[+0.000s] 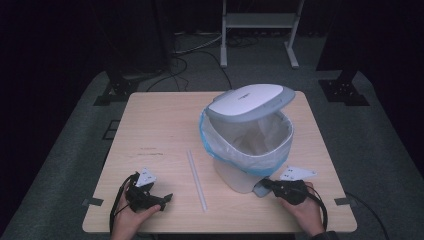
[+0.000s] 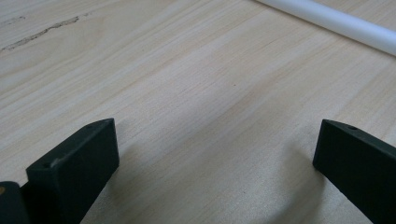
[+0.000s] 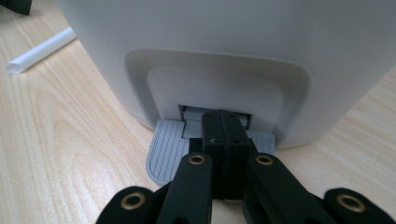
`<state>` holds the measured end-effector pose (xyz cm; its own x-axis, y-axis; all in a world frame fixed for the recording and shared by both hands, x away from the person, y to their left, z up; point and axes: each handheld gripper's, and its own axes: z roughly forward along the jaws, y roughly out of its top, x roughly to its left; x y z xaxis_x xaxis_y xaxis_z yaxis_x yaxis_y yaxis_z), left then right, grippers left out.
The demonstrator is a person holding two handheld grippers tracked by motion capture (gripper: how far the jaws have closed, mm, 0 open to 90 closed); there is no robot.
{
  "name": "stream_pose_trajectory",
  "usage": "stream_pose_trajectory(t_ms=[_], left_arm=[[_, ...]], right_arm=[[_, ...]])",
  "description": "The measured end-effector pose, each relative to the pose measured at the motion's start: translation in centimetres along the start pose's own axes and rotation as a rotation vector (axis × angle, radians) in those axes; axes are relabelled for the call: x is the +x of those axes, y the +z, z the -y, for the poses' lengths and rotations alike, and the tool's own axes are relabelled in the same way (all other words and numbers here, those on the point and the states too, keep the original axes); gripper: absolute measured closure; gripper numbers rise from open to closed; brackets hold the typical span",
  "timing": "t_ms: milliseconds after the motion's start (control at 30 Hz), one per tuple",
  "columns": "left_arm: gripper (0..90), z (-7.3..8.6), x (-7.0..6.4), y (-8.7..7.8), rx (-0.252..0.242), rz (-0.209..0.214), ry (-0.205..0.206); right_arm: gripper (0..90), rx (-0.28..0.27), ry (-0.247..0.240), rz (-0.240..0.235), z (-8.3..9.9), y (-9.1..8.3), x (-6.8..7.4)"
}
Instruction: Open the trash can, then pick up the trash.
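A white pedal bin [image 1: 247, 150] stands right of the table's middle, its grey-rimmed lid [image 1: 250, 102] raised. A white liner with a blue edge is folded over its rim. My right gripper [image 1: 270, 184] is shut with nothing between its jaws, and its tips [image 3: 220, 122] rest on the grey ribbed pedal [image 3: 166, 154] at the bin's base. My left gripper [image 1: 162, 200] lies low over the bare wood at the front left, open [image 2: 215, 154], with nothing between the jaws. A long white tube [image 1: 196, 181] lies on the table between the two grippers.
The wooden table's front edge [image 1: 215, 231] runs just below both hands. Faint dark marks [image 1: 147, 150] sit on the wood left of the tube. Beyond the table a white metal stand [image 1: 257, 30] and black stand feet [image 1: 120, 85] rest on the grey floor.
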<state>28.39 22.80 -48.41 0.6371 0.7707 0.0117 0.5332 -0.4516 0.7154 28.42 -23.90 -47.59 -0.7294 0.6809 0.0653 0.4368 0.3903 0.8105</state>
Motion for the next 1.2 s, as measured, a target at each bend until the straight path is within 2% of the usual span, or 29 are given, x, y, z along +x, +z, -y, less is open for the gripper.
stream_pose_trajectory(t_ms=[300,633,867,1133,1200], left_arm=[[0.0,0.0,0.0,0.0,-0.001,-0.005,-0.007],[0.0,-0.2,-0.2,0.1,-0.003,-0.011,0.002],[0.0,-0.3,-0.5,0.2,0.002,-0.002,-0.001],[0.0,-0.9,-1.0,-0.1,-0.027,0.014,0.001],[0.0,-1.2,-1.2,-0.2,-0.037,0.028,-0.002]], right_arm=[[89.8,0.019,0.001,0.004,0.3,0.4,0.0],[89.8,-0.008,-0.011,0.001,0.6,0.3,0.0],[89.7,-0.009,-0.036,0.02,0.6,0.3,0.3],[89.8,-0.012,-0.044,0.025,0.7,0.4,0.3],[89.8,-0.01,-0.046,0.029,0.6,0.4,0.4]])
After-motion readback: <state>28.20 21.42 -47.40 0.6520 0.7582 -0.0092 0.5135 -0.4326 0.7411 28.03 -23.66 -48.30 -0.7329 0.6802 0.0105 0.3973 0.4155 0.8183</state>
